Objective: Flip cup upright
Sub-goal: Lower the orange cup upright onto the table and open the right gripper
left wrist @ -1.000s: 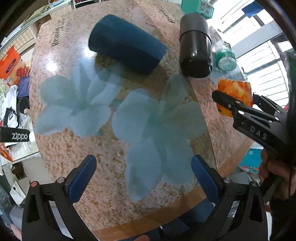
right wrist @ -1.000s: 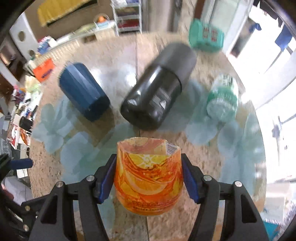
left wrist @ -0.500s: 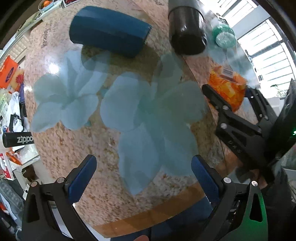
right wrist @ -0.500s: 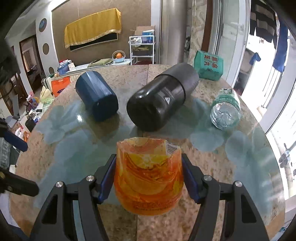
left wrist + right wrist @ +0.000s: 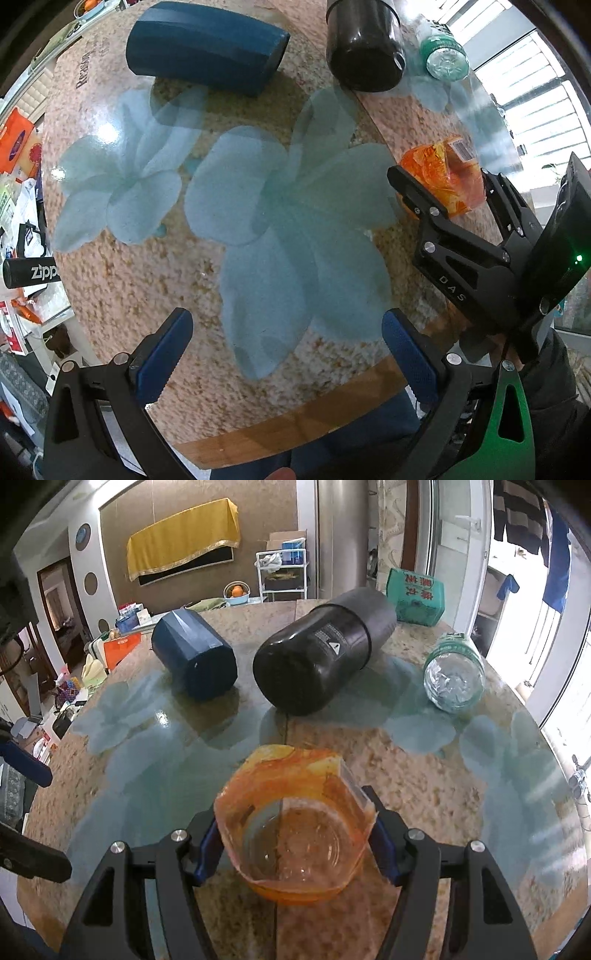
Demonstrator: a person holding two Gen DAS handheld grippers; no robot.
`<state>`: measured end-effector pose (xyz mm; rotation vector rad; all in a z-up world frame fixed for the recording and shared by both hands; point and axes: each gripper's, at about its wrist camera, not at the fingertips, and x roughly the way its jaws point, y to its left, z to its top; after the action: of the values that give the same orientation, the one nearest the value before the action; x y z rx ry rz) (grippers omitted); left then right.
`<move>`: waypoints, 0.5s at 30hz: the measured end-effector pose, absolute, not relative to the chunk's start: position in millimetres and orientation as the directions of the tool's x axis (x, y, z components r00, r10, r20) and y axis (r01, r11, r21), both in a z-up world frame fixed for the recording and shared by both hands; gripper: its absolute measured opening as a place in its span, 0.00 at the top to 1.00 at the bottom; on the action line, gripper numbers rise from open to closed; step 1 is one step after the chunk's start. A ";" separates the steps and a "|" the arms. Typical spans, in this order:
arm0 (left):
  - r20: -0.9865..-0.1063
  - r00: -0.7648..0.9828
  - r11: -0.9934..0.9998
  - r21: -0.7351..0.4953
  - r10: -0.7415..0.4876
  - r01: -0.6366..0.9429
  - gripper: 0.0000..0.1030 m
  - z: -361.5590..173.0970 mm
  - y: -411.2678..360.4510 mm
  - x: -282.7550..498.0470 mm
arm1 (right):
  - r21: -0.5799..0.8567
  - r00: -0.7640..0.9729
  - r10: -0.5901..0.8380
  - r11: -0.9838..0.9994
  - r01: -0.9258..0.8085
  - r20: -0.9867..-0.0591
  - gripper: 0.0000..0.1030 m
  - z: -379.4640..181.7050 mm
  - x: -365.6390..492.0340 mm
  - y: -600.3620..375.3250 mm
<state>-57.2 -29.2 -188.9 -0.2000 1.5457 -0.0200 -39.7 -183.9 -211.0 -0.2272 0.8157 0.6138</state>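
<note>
The left gripper [image 5: 284,347] hangs spread and empty over the table [image 5: 122,280], well apart from everything; left of it a black "Zippo" case [image 5: 29,272] lies off the table. To its right, the right gripper [image 5: 293,843], marked "DAS", is clamped on the orange cup [image 5: 295,830]. The cup's mouth tilts up toward the camera, its axis near vertical, so setting it down likely needs only a small tilt.

Brown wall [image 5: 177,524], yellow cloth [image 5: 183,544], bright windows [image 5: 524,602].
</note>
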 end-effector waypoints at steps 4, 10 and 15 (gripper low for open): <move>-0.991 0.037 0.986 -0.130 -0.127 -0.102 0.00 -185.2 -29.4 -55.9 | 0.054 0.476 0.409 0.799 -0.598 -0.779 0.14 -217.8 -31.8 -180.3; -0.989 0.094 0.989 -0.118 -0.110 -0.084 0.00 -164.8 -27.6 -59.5 | 0.136 0.453 0.454 0.806 -0.576 -0.767 0.02 -190.7 -24.9 -186.4; -0.980 0.165 0.989 -0.126 -0.113 -0.073 0.00 -136.1 -27.1 -58.5 | 0.125 0.490 0.475 0.798 -0.589 -0.731 0.00 -140.1 -21.3 -190.5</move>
<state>-58.5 -27.1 -136.1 -0.1567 1.4069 -0.0282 -21.3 -190.5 -140.1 -0.1496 0.8381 0.6495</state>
